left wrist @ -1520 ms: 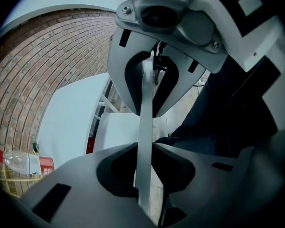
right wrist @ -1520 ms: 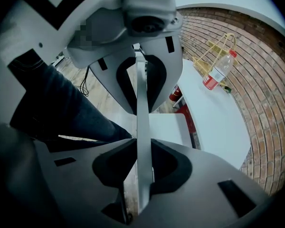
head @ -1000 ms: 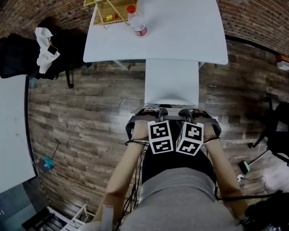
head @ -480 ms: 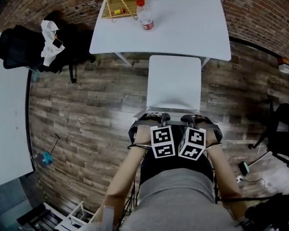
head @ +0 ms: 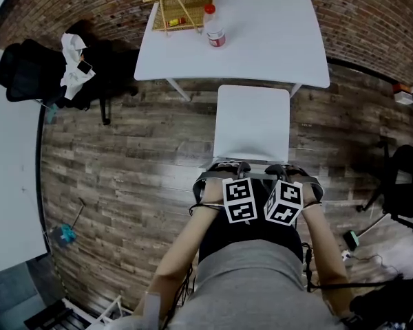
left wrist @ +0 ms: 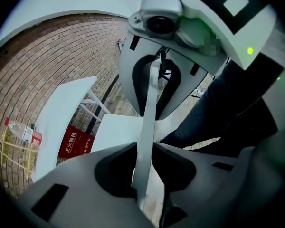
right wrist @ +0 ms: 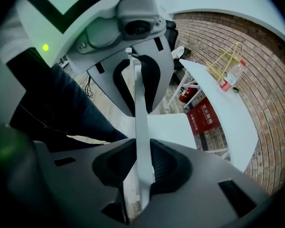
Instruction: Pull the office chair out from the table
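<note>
The white chair [head: 251, 122] stands on the wood floor with its seat just clear of the white table [head: 268, 47]. I see its thin backrest edge-on from above, right in front of the person. My left gripper [head: 227, 167] and right gripper [head: 289, 169] sit side by side on the backrest's top edge, both pointing steeply down. In the left gripper view the white backrest panel [left wrist: 148, 122] runs between the jaws of the left gripper [left wrist: 147, 163], pinched. In the right gripper view the right gripper [right wrist: 141, 161] holds the backrest panel [right wrist: 138, 113] the same way.
A plastic bottle [head: 215, 33] and a yellow wire basket [head: 175, 5] stand on the table's far left. A black chair with clothes [head: 41, 74] stands at the left, another black chair [head: 406, 184] at the right. A second white surface [head: 7, 184] borders the left.
The chair has slid back from the table with both grippers on its backrest; its seat, partly under the table edge before, now shows whole with a strip of floor between.
</note>
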A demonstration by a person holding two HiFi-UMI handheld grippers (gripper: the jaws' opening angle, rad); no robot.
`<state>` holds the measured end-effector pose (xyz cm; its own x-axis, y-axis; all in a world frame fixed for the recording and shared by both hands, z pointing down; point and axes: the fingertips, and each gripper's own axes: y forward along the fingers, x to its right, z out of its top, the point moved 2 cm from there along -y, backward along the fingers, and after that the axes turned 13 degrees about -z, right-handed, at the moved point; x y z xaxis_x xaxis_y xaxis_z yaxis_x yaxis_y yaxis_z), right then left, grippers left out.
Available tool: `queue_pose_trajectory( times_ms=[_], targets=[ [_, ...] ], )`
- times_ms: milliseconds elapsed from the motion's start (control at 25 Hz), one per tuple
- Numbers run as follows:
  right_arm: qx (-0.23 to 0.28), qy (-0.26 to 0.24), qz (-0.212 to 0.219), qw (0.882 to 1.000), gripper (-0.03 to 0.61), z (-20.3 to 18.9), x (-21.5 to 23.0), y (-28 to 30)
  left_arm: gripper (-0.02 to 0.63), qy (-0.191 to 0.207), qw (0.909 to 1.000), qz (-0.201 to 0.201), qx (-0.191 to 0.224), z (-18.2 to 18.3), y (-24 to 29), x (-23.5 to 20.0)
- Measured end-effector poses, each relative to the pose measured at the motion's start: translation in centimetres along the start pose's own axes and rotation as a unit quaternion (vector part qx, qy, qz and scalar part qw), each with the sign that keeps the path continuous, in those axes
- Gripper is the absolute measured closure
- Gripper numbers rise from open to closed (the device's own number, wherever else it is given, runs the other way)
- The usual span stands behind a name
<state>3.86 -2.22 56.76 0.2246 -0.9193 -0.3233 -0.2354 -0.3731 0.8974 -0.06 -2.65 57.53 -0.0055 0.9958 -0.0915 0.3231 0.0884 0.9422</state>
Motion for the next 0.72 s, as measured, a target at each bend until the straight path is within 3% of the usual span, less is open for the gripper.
queue_pose_trajectory(
  times_ms=[200, 320, 560, 720],
  targets=[
    [0.000, 0.000, -0.002, 1.000, 0.484, 0.1, -0.1, 0.1, 0.511, 0.009, 0.9998, 0.005, 0.015, -0.1, 0.0, 0.2],
    [0.001, 0.001, -0.015, 1.000, 0.464, 0.5, 0.2, 0.0, 0.472, 0.007, 0.9992, -0.021, 0.034, 0.0, -0.3, 0.5],
    [0.041, 0.014, -0.010, 0.999, 0.443, 2.5, 0.7, -1.7, 0.425, -0.040, 0.9891, -0.070, 0.123, 0.6, -2.8, 0.6],
    [0.099, 0.071, 0.009, 0.993, 0.444, 4.2, 1.8, -4.3, 0.420, -0.067, 0.9788, -0.064, 0.183, 1.0, -6.3, -0.7]
  ],
)
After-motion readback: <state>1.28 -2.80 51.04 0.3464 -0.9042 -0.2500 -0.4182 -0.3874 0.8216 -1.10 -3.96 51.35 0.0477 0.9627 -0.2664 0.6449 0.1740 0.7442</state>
